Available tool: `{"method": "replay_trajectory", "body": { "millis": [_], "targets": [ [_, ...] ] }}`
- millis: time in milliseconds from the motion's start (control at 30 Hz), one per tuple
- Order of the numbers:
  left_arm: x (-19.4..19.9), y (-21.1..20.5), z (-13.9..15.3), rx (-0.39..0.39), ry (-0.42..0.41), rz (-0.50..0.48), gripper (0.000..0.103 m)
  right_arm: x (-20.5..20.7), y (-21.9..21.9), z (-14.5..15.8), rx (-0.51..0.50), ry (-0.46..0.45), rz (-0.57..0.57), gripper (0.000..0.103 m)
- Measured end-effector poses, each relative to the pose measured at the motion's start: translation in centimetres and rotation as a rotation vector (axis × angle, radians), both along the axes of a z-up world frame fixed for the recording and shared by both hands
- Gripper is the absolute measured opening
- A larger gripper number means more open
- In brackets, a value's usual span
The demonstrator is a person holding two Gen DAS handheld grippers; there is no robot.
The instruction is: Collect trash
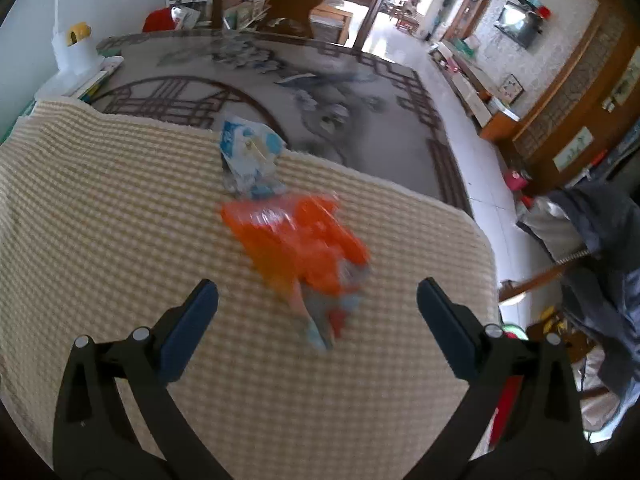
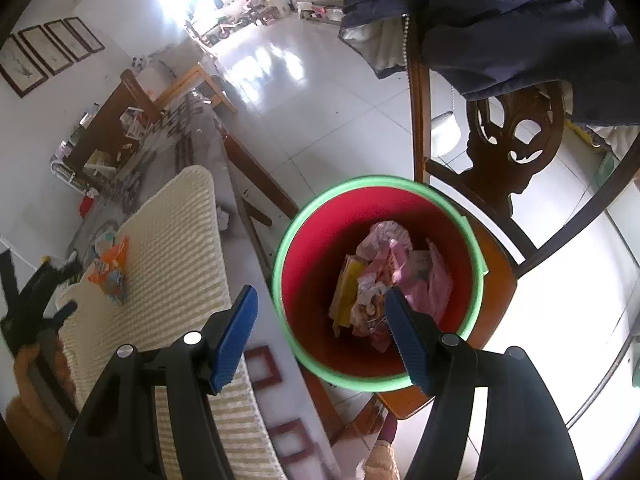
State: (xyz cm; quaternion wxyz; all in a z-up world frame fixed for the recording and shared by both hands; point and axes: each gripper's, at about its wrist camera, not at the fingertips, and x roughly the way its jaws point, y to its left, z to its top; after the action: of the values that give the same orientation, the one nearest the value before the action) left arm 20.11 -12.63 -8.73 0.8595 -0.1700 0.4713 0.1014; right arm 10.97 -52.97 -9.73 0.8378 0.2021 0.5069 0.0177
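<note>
The left gripper (image 1: 316, 316) had its two dark fingers spread wide apart, holding nothing. Between and just ahead of them lay an orange snack wrapper (image 1: 300, 248), crumpled and blurred, resting on a cream waffle-textured mat (image 1: 100, 220). Touching its far end was a blue and white wrapper (image 1: 248, 156), lying at the mat's far edge. The mat covered part of a table with a dark patterned top (image 1: 320, 92).

The right gripper (image 2: 320, 336) also had its blue-padded fingers parted and empty. It hung above a red bin with a green rim (image 2: 460, 216), which stood on the seat of a carved wooden chair (image 2: 516, 136). Inside the bin were pink crumpled paper (image 2: 400, 264) and a yellow packet (image 2: 346, 292). A dark blue jacket (image 2: 520, 20) was draped over the chair back.

In the right wrist view, the same mat and orange wrapper appeared well apart from the bin, off to the left.

Judging from this, the step in hand looked like the left gripper's approach to the orange wrapper. The next move would call for lowering the fingers around the wrapper, closing on its bulk, then carrying it across to the bin.
</note>
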Motion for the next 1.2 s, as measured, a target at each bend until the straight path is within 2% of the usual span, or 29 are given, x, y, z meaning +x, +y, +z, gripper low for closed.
{"method": "replay_trajectory", "body": {
  "millis": [67,200,233,300,367,433,567,667,767,833,900,1000,1100,1200],
  "targets": [
    [1.4,0.7,-0.7,0.006,0.027,-0.004,0.098,-0.4,0.7,0.3,-0.009,-0.004,0.007,0.064],
    [3.5,1.7,-2.9,-0.041,0.103,-0.015,0.097,-1.5,2.0,0.7,-0.026,-0.005,0.008,0.064],
    [3.7,1.7,-3.4,-0.047,0.122,-0.032,0.095,-1.6,2.2,0.8,-0.029,-0.003,0.007,0.064],
    [4.0,1.5,-4.0,-0.047,0.141,-0.077,0.079,-2.1,2.8,0.8,-0.036,0.0,0.002,0.064],
    [3.5,1.4,-3.6,-0.018,0.123,-0.118,0.075,-2.4,3.6,0.9,-0.04,0.003,-0.002,0.064],
    [2.5,1.5,-3.1,-0.034,0.103,-0.152,0.07,-2.6,4.7,1.1,-0.046,0.002,0.0,0.064],
    [-0.7,2.7,-1.5,-0.043,0.058,-0.199,0.069,-2.3,7.6,1.4,-0.057,-0.006,0.029,0.064],
    [-4.3,4.1,-0.2,-0.003,0.028,-0.244,0.069,-1.5,11.2,1.7,-0.07,-0.012,0.084,0.064],
    [-7.7,5.5,0.7,0.094,0.002,-0.281,0.071,-0.3,15.5,1.7,-0.076,-0.016,0.158,0.064],
    [-10.0,6.8,1.1,0.123,-0.002,-0.298,0.071,0.9,18.9,1.7,-0.075,-0.022,0.217,0.065],
    [-11.8,8.2,1.1,0.128,0.009,-0.3,0.071,2.6,23.0,1.7,-0.068,-0.032,0.282,0.069],
    [-14.1,11.1,0.3,0.112,0.041,-0.279,0.071,5.3,28.3,1.5,-0.075,-0.055,0.359,0.07],
    [-14.8,13.3,-0.8,0.097,0.076,-0.253,0.071,8.8,33.2,1.0,-0.108,-0.079,0.418,0.07],
    [-15.7,15.2,-1.1,0.117,0.085,-0.247,0.071,12.7,37.5,0.0,-0.143,-0.071,0.449,0.07]
  ]
}}
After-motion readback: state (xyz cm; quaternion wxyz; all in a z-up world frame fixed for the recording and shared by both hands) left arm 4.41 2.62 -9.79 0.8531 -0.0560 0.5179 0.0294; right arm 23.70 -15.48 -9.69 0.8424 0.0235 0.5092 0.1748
